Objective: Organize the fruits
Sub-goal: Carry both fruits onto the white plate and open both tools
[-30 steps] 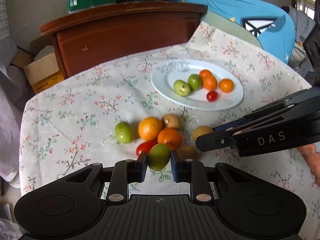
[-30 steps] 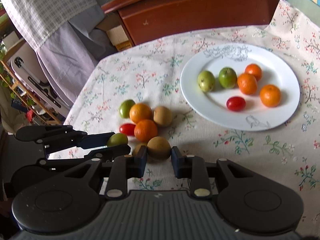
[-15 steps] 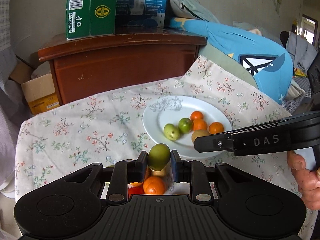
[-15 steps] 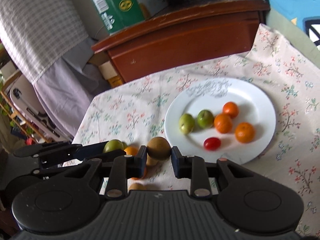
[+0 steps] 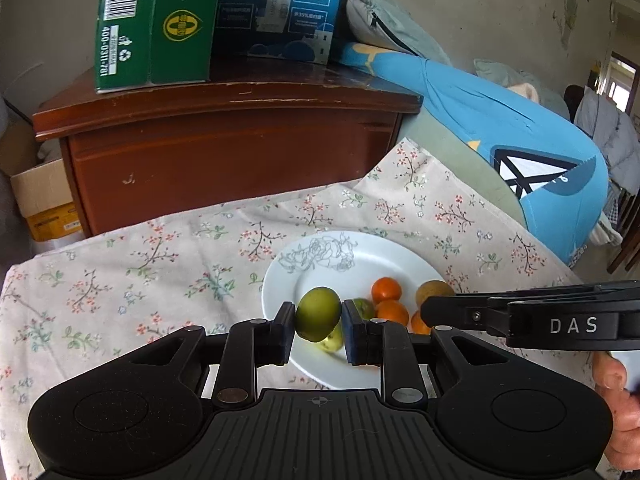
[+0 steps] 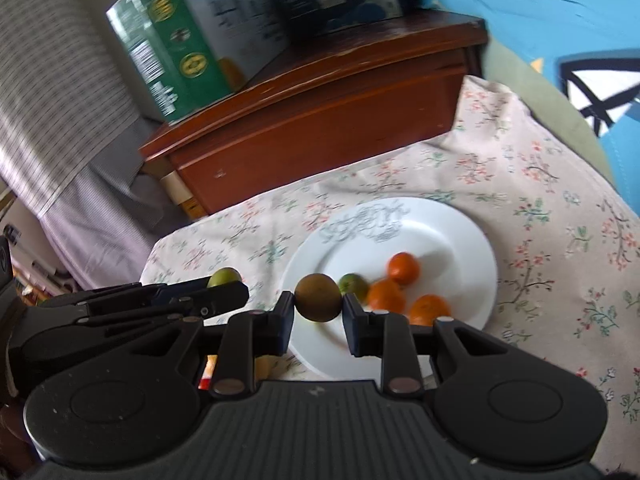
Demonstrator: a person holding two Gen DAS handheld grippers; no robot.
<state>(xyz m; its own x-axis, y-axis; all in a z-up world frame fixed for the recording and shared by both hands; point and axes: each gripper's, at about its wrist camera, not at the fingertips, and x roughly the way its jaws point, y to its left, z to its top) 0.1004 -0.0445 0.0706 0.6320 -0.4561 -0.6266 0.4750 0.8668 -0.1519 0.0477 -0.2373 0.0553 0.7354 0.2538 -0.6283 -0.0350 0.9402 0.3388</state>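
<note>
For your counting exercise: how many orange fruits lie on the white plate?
3: one farthest back, one left-front, one right-front near the right tool; others may be hidden.

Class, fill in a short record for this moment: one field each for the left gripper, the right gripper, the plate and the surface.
left gripper: shut on green fruit
right gripper: shut on brown fruit
plate: white, holds orange fruits and a green one
surface: floral tablecloth
</note>
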